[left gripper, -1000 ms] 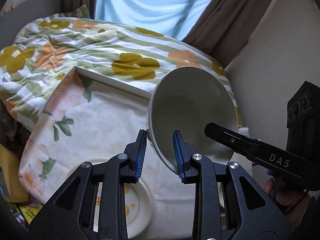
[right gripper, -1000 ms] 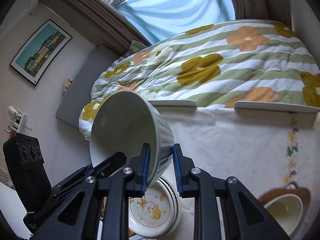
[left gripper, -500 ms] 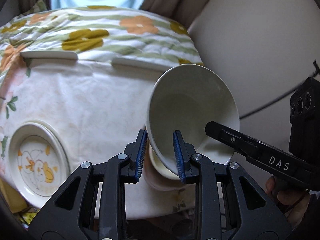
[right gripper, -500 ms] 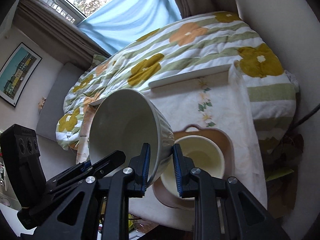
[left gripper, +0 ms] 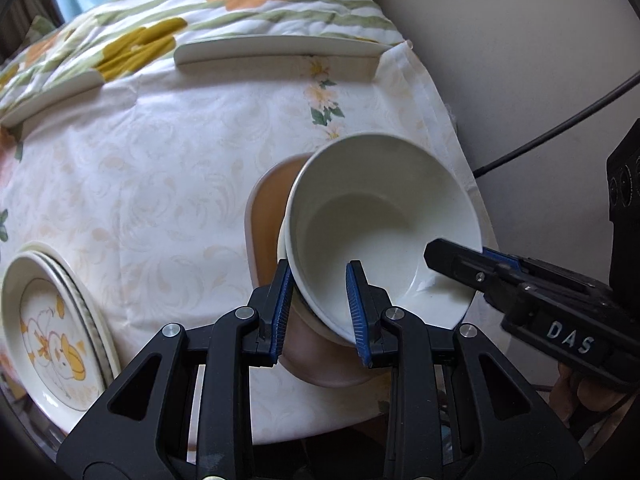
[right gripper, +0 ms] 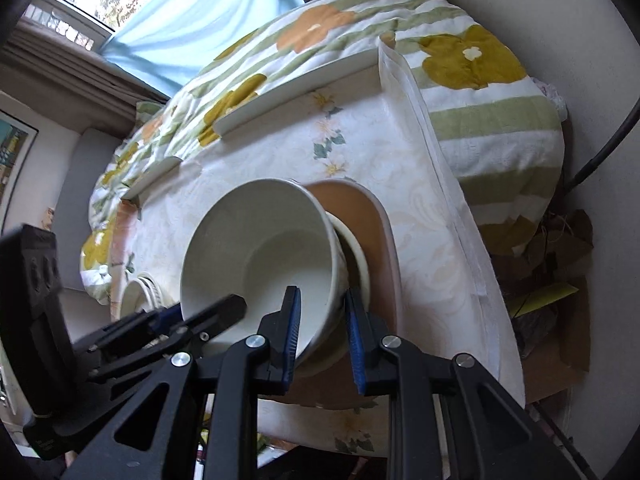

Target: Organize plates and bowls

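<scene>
The white bowl (left gripper: 384,232) sits tilted between the two tools, its mouth turned toward both cameras, directly above a second, cream bowl (right gripper: 358,258) that stands on a brown tray (right gripper: 360,208) near the right end of the worktop (left gripper: 160,168). The left hand-held gripper (left gripper: 320,308) straddles the near-left part of the bowl's rim, one blue pad outside the wall and one inside; the pads stand slightly wider than the wall, so whether they pinch it or have let go cannot be told. The right hand-held gripper (right gripper: 322,332) takes the opposite side of the rim in the same way, inner pad against the inside surface, outer pad with a narrow gap to the ribbed outer wall, and again the grip is uncertain. In the left wrist view the right tool's black finger reaches in from the right over the rim. The bowl's lower side lies inside or against the cream bowl's rim; contact is hidden. A stack of plates (left gripper: 56,328) with a duck drawing lies well apart at the left end of the worktop, and a flowered quilt (right gripper: 460,60) lies behind it.
</scene>
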`<state>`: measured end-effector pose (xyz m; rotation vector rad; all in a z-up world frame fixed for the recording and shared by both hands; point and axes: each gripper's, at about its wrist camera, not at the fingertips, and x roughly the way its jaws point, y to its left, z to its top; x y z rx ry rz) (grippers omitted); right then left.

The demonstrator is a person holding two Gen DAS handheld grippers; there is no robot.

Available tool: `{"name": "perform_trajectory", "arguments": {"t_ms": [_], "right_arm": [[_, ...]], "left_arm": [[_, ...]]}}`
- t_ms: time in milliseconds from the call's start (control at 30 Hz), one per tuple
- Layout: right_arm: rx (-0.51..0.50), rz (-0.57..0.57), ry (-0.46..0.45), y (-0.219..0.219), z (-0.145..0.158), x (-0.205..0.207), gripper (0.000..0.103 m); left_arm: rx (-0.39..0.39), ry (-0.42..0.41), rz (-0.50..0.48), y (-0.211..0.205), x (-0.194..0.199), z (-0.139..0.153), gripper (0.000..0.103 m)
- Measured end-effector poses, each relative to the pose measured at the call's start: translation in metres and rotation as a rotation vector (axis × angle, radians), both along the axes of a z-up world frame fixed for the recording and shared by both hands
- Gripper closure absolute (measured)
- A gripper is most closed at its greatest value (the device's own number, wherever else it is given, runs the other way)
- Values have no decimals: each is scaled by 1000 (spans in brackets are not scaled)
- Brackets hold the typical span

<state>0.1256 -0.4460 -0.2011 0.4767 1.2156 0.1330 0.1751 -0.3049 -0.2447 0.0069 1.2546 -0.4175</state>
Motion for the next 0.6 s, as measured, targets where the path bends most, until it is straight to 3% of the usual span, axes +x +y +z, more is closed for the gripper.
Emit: {"name": "perform_trajectory", "arguments": {"t_ms": [200, 600], "right_arm": [[-21, 2, -12, 0, -3, -2, 82], [-59, 1, -19, 1, -2, -5, 82]], "left_arm": [[107, -57, -58, -15, 0, 1, 79], [135, -77, -73, -15, 2, -1, 79]]}}
